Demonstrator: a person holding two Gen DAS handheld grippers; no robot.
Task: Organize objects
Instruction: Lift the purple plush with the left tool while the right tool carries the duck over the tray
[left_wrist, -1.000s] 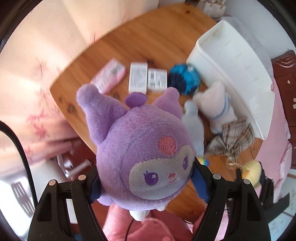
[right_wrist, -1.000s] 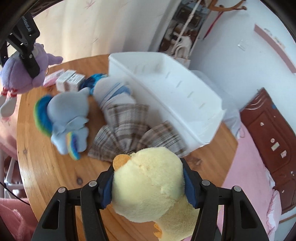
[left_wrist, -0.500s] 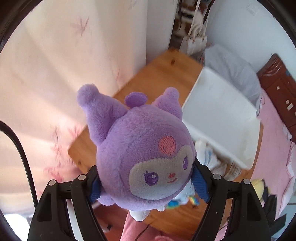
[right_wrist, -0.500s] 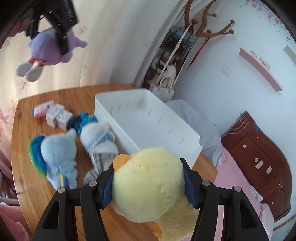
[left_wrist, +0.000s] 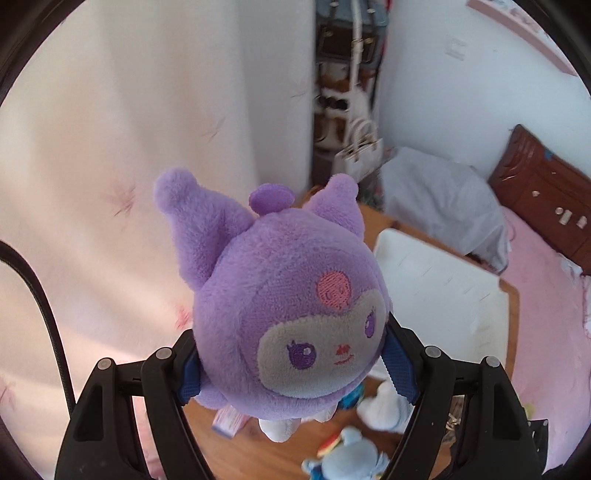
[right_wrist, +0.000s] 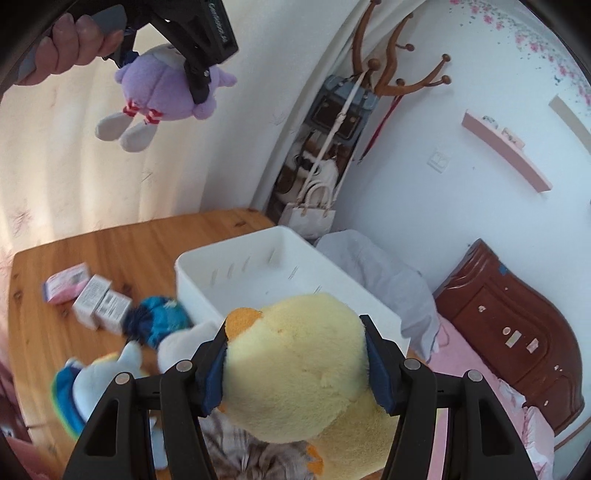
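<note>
Two plush toys are gripped in the air: left gripper (left_wrist: 291, 373) fingers clamp a purple toy (left_wrist: 284, 317), right gripper (right_wrist: 295, 365) fingers clamp a yellow duck (right_wrist: 303, 373), above the surface (right_wrist: 122, 243) near the white bin (right_wrist: 258, 273).

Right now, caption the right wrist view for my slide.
Right tool grips a yellow plush duck above the white plastic bin; left tool lifts a purple plush doll.

Daylight floods my views, glowing through the pale curtain (left_wrist: 122, 155) and washing it nearly white. My purple plush (left_wrist: 291, 306) and yellow plush (right_wrist: 299, 369) are sharp up close. The toys on the table (right_wrist: 122, 243) smear with motion blur. Fisheye bending curves walls, and black vignette rings every corner.
</note>
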